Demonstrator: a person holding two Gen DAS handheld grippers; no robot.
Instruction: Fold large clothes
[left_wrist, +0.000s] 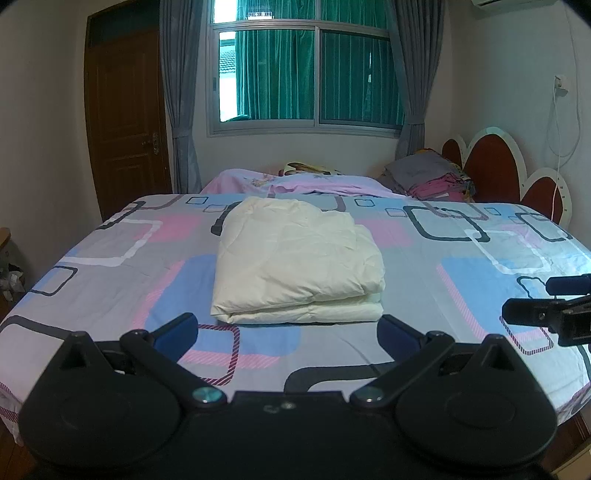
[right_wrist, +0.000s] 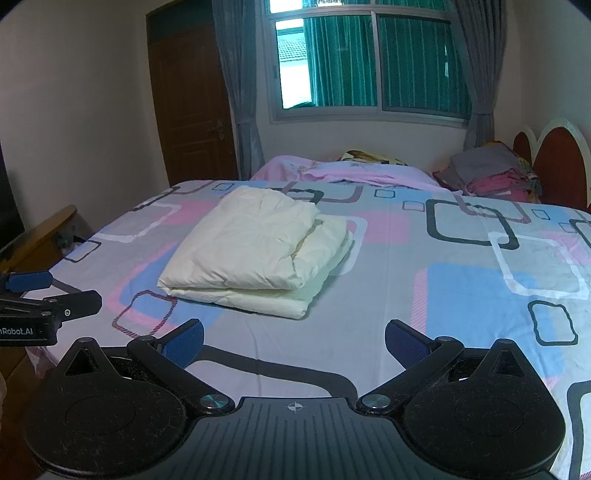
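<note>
Both open grippers (left_wrist: 288, 330) short of folded garment (left_wrist: 299, 262).

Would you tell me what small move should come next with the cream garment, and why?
Probably retreat: the cream garment already lies folded on the bed, and the left gripper and right gripper are open, holding nothing.

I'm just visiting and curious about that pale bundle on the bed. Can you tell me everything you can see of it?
The cream folded cloth looks like a thin, slightly puffy cotton-like fabric, wrinkled on top. It is folded into a rough rectangle of several stacked layers, their edges showing along the near side and at its right side, where a lower layer sticks out. It lies flat on the patterned bedsheet, near the middle of the bed. Only the sheet touches it; both grippers are held apart from it, open.
</note>
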